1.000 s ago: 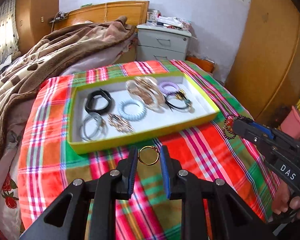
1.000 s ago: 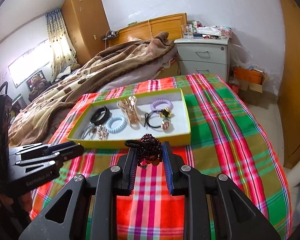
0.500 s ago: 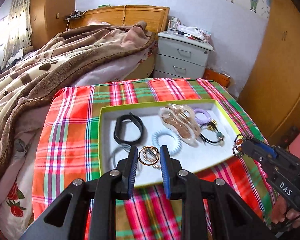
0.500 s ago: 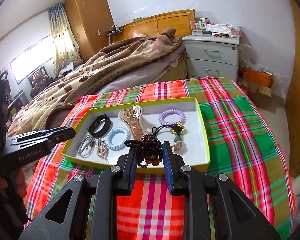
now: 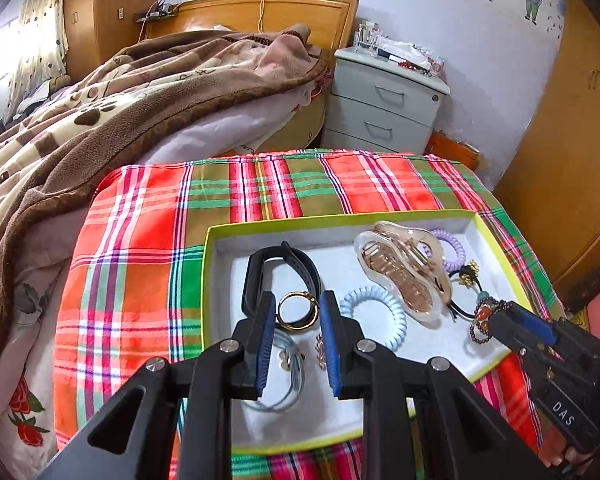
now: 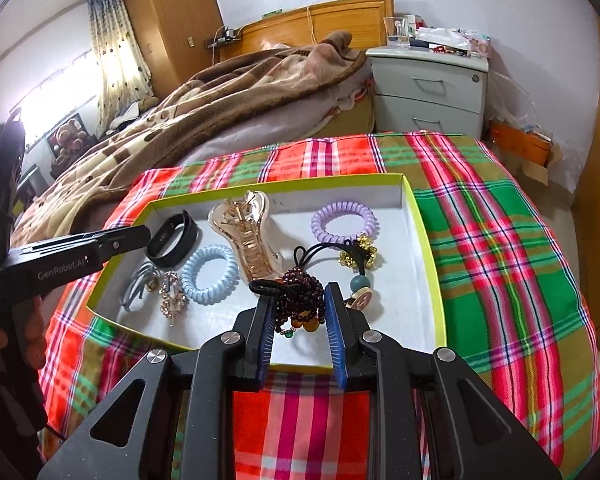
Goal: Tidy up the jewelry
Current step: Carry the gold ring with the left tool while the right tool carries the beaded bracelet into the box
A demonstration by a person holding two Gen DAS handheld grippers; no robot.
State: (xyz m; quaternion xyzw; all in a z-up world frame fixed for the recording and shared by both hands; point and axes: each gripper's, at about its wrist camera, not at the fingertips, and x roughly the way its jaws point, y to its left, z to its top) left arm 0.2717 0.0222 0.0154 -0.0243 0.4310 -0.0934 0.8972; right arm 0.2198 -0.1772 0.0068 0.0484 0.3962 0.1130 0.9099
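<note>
A yellow-green tray (image 5: 500, 236) (image 6: 424, 216) with a white floor lies on the plaid cloth. It holds a black band (image 5: 296, 264) (image 6: 172, 238), a blue coil tie (image 5: 392, 312) (image 6: 210, 274), a gold claw clip (image 5: 404, 276) (image 6: 246, 236), a purple coil tie (image 6: 344, 222) and a black tie with gold beads (image 6: 356, 256). My left gripper (image 5: 296, 312) is shut on a gold ring (image 5: 296, 312) above the tray's left part. My right gripper (image 6: 300, 306) is shut on a dark beaded bracelet (image 6: 300, 300) over the tray's near edge.
The plaid cloth (image 5: 140, 240) (image 6: 500, 240) covers a small table. A bed with a brown blanket (image 5: 120, 100) lies at the left and back. A grey nightstand (image 5: 384, 104) stands behind. A wooden wardrobe (image 5: 572, 160) stands at the right.
Both grippers have moved forward and over the tray with their loads. The gold ring now hangs above the black band, and the beaded bracelet above the tray's near part.
</note>
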